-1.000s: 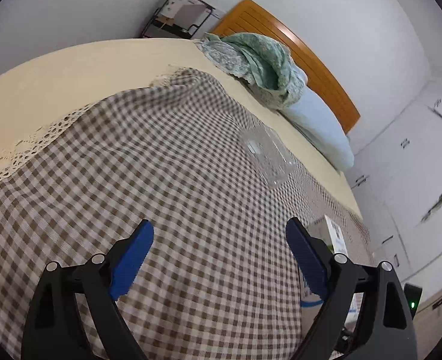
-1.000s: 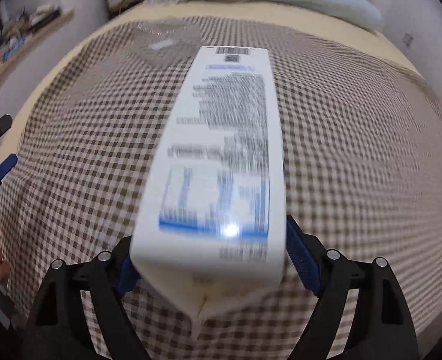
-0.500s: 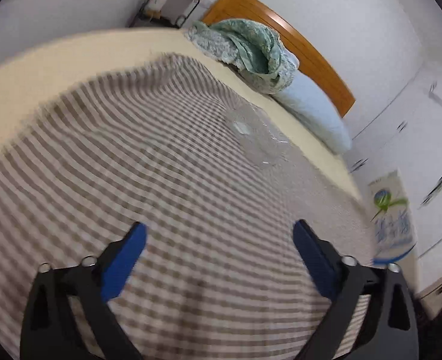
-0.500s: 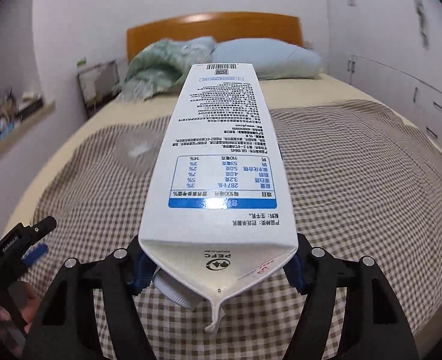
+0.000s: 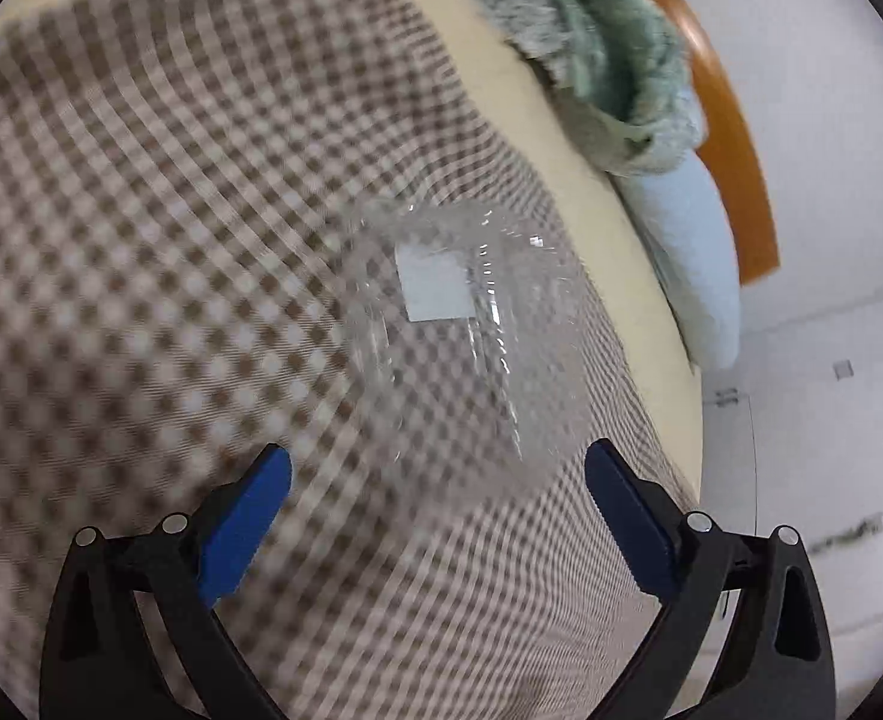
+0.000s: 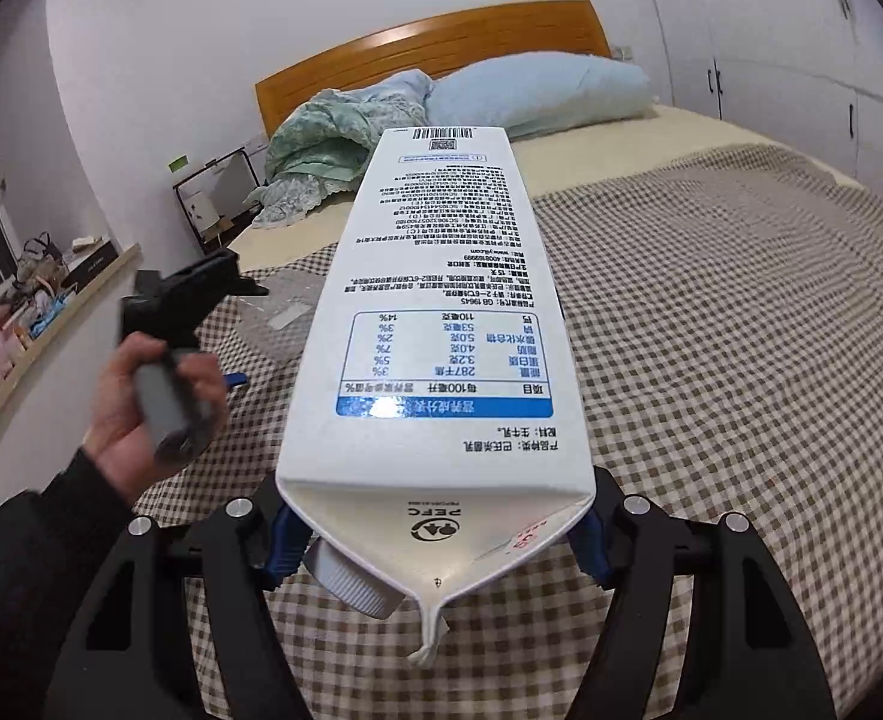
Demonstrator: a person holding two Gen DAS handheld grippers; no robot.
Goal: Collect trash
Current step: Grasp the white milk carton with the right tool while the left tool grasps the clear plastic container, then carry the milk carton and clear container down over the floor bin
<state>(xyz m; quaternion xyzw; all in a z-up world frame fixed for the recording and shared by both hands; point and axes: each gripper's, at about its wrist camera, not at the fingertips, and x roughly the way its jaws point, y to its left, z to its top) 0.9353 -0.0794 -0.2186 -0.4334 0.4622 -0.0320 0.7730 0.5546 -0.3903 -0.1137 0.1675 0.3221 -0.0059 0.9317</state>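
Swung in close over the clear plastic clamshell (image 5: 471,336) since a second ago, when it lay far up the checked bedspread (image 5: 141,210); now sitting just ahead of the left gripper (image 5: 438,501), jaws spread wide, nothing between them. Over on the right, lifted off the bed and levelled out: milk carton (image 6: 441,312) clamped across its gabled top in the right gripper (image 6: 438,531), pads pressing both side walls, grey screw cap (image 6: 354,582) tucked beside the near pad.

Clamshell looking flimsy and light: thin transparent shell, glinting creases, a white label (image 5: 435,288) on top, checks showing straight through. Likely to buckle and skid under a hard squeeze, so best taken across a rim or folded edge, gently. Blur hiding the exact outline.

Carton white, blue nutrition panel, barcode at the far end, stiff enough to stick out unsupported, probably empty. Left hand (image 6: 141,396) seen from the right wrist view, wrapped round its gripper handle, heading toward that shell.
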